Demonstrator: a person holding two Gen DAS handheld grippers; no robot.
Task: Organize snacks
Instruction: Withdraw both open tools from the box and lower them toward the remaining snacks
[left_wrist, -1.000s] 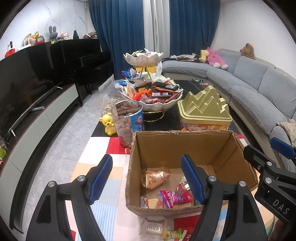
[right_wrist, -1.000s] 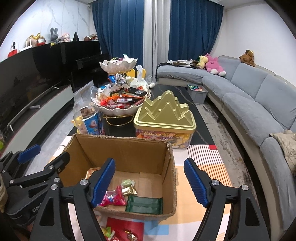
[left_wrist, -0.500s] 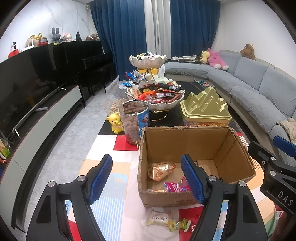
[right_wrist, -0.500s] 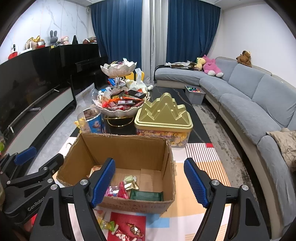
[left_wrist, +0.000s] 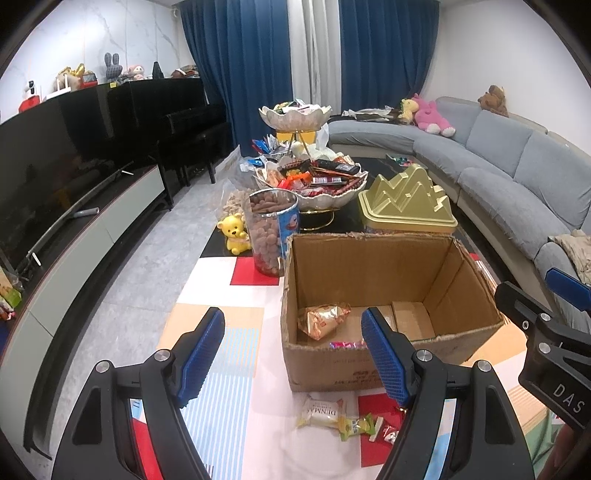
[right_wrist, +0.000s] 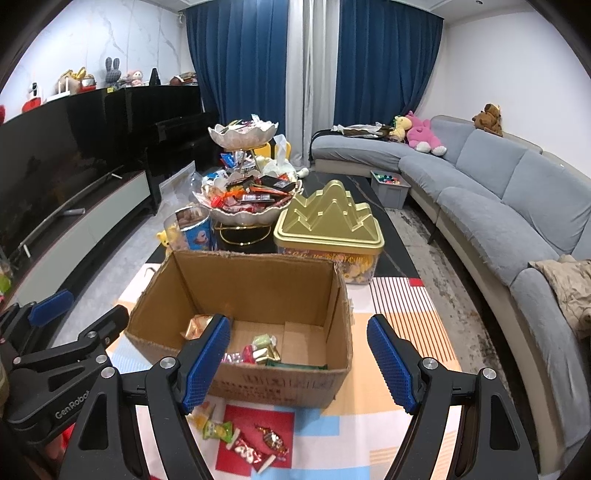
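Observation:
An open cardboard box stands on a patterned mat and holds a gold snack bag and several small wrapped sweets. More wrapped snacks lie loose on the mat in front of it: a white packet and small candies. My left gripper hovers open and empty before the box's left front corner. My right gripper is open and empty over the box's front wall. Each gripper shows at the edge of the other's view.
Behind the box stand a clear tub of nuts, a yellow bear figure, a tiered dish of snacks and a gold-lidded container. A TV unit runs along the left, a grey sofa along the right.
Both grippers have drawn back from the box, which now looks smaller and farther. More loose snacks on the mat in front of it have come into view. Jaws unchanged.

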